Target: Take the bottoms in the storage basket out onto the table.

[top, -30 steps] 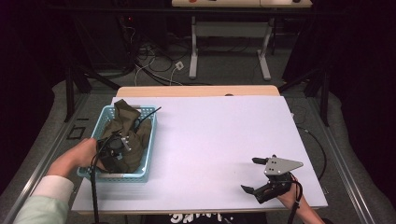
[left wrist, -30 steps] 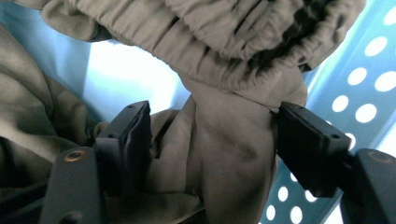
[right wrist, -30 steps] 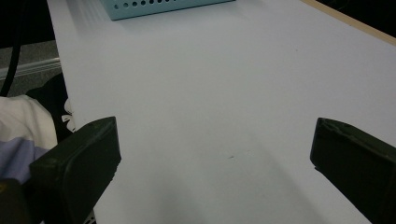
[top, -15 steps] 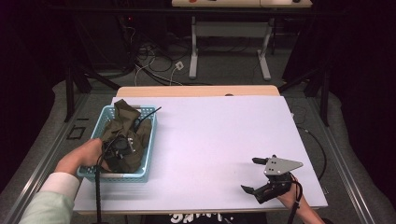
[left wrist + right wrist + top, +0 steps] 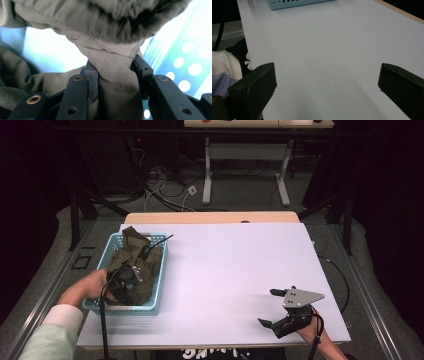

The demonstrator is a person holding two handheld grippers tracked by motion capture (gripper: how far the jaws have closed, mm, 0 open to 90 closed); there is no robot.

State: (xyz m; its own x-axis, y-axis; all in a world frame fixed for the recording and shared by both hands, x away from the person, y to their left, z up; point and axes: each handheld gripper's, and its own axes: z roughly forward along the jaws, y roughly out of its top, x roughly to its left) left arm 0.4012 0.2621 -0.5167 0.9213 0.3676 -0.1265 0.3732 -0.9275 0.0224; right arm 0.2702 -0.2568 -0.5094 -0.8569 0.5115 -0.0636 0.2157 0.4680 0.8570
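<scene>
My left gripper (image 5: pixel 131 276) sits inside the blue basket (image 5: pixel 156 290), its jaws just closed and clamped on a fold of olive cloth (image 5: pixel 112 72) — cloth heaped in the basket. Right gripper (image 5: pixel 274 309) spread wide (nothing between) over the white table (image 5: pixel 225 265).

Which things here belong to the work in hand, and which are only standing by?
In the work:
- crumpled olive-green cloth garment
- light blue perforated plastic basket holding it
- left gripper, whose jaws have just been closing; its fingers now pinch a fold of the cloth

Standing by:
- right gripper, open, resting on the white table
</scene>
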